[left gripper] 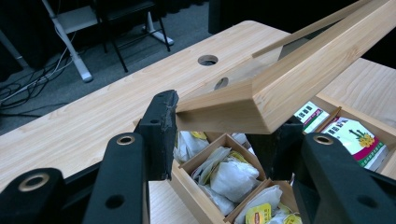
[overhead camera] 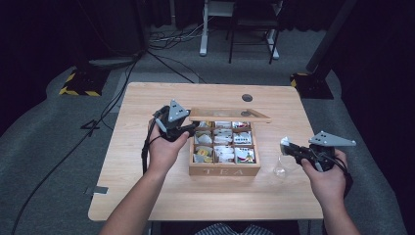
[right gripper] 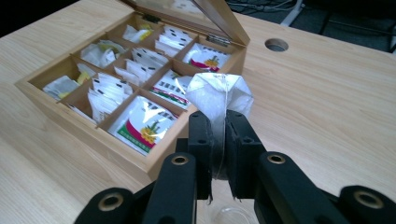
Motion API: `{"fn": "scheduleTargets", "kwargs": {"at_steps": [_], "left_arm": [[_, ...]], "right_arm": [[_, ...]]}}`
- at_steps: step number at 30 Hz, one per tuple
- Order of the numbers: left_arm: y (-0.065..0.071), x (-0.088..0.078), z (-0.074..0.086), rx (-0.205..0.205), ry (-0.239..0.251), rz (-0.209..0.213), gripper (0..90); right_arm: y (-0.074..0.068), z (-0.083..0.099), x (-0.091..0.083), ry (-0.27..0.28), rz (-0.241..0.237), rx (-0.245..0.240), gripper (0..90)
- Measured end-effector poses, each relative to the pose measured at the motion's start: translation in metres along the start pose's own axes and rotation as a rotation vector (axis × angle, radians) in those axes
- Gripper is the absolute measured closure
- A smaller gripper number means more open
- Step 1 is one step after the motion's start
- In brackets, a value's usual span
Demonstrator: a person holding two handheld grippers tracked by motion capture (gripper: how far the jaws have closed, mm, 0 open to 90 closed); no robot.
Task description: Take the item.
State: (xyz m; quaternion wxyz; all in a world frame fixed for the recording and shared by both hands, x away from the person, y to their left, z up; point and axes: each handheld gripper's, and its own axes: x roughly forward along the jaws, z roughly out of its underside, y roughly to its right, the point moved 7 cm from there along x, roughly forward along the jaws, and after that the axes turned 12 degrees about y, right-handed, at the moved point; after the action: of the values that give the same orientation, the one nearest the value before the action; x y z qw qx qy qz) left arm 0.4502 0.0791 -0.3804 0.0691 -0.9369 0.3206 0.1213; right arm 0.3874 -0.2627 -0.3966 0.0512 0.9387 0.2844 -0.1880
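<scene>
Tea box (overhead camera: 224, 169) sat mid-table, lid (left gripper: 280, 88) clamped up by left gripper (overhead camera: 188, 130); right gripper (right gripper: 218, 140) pinched a white translucent sachet (right gripper: 217, 95) right of box; high view alone showed a glass (overhead camera: 280, 171) beneath

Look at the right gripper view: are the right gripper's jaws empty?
No, the right gripper is clamped on a tea bag, beside the open tea box.
</scene>
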Motion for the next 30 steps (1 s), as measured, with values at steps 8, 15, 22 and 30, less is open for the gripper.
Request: {"fn": "scheduleTargets", "kwargs": {"at_steps": [8,15,22,30], "left_arm": [[0.0,0.0,0.0,0.0,0.0,0.0,53.7],[0.0,0.0,0.0,-0.002,0.0,0.001,53.6],[0.0,0.0,0.0,-0.005,0.0,0.001,53.6],[0.0,0.0,0.001,-0.003,0.0,0.003,53.5]], "right_arm": [[0.013,0.014,-0.001,-0.05,0.038,0.015,81.7],[0.022,0.027,0.001,-0.118,0.067,0.022,81.6],[0.025,0.037,0.005,-0.17,0.084,0.01,81.3],[0.027,0.048,0.012,-0.191,0.088,0.024,71.5]]}}
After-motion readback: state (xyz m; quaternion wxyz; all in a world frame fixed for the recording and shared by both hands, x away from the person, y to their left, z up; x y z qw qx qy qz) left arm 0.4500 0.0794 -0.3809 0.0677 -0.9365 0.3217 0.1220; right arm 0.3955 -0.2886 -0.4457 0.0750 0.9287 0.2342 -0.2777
